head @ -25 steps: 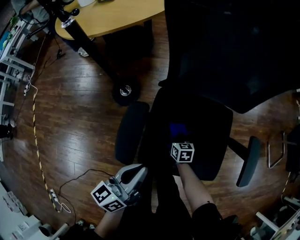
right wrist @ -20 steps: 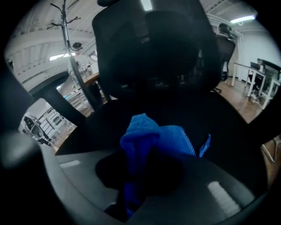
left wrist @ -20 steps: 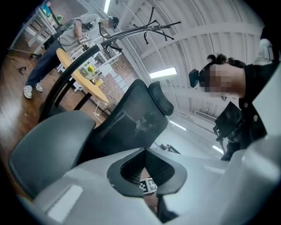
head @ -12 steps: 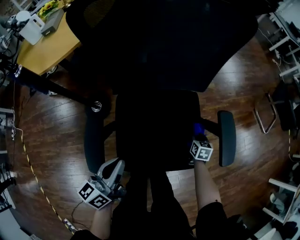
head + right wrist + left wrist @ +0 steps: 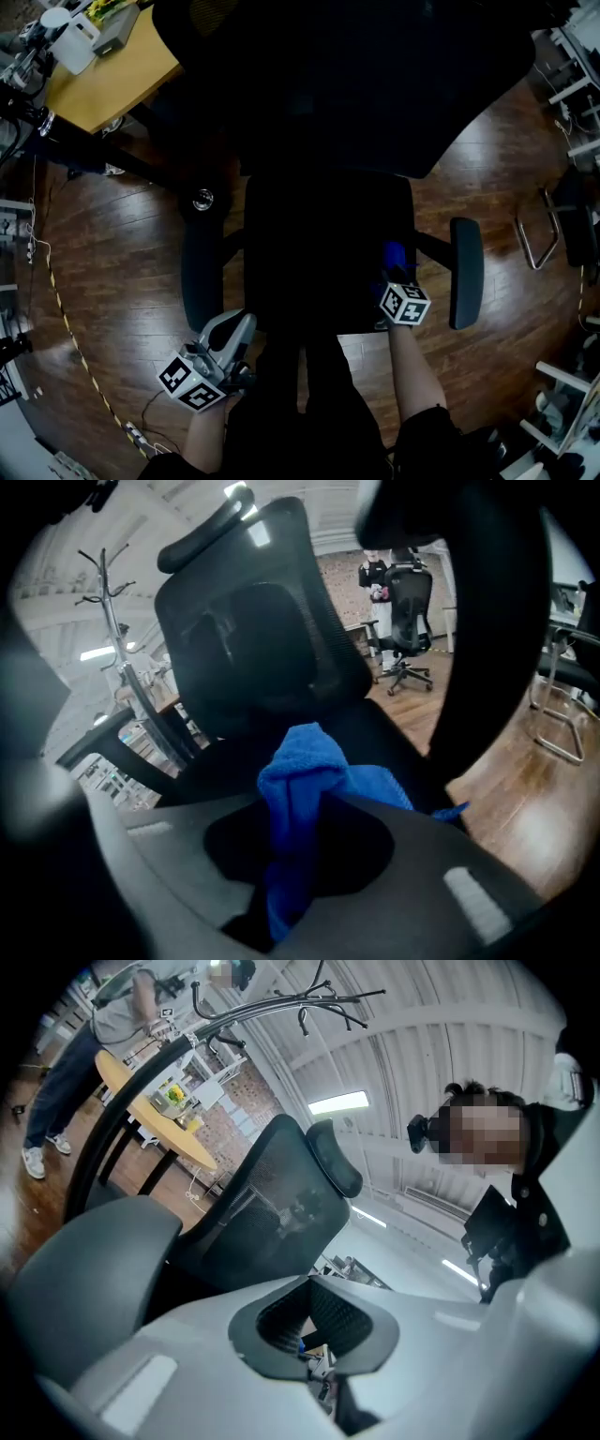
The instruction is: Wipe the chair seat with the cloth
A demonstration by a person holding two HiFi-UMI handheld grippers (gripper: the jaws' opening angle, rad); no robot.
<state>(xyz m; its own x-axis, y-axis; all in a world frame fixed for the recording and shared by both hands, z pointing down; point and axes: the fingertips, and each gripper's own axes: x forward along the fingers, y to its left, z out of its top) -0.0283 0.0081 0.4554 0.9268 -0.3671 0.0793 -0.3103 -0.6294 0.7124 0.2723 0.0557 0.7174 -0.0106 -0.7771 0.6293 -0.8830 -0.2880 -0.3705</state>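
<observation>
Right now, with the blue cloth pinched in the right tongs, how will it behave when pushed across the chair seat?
Probably floppy: the blue cloth bunches and folds in the right tongs. Likely light: a loose corner sticks out unsupported. Its fuzzy pile may drag on the chair seat.

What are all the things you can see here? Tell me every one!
Office chair: one, black, middle, right in front of the person.
Cloth: one, blue, at the seat's right side, clamped in a gripper.
Table: one, light wood top, upper left.
Floor: dark wood planks, all round the chair.
Second office chair: one, black, far back in the room.
Coat rack: one, grey metal, behind the chair.
Metal frame: one, silver, far right on the floor.
Left hand-held gripper: one, grey-white, low left, shut, holding nothing.
Right hand-held gripper: one, dark, at the seat's right edge, shut on the cloth.
</observation>
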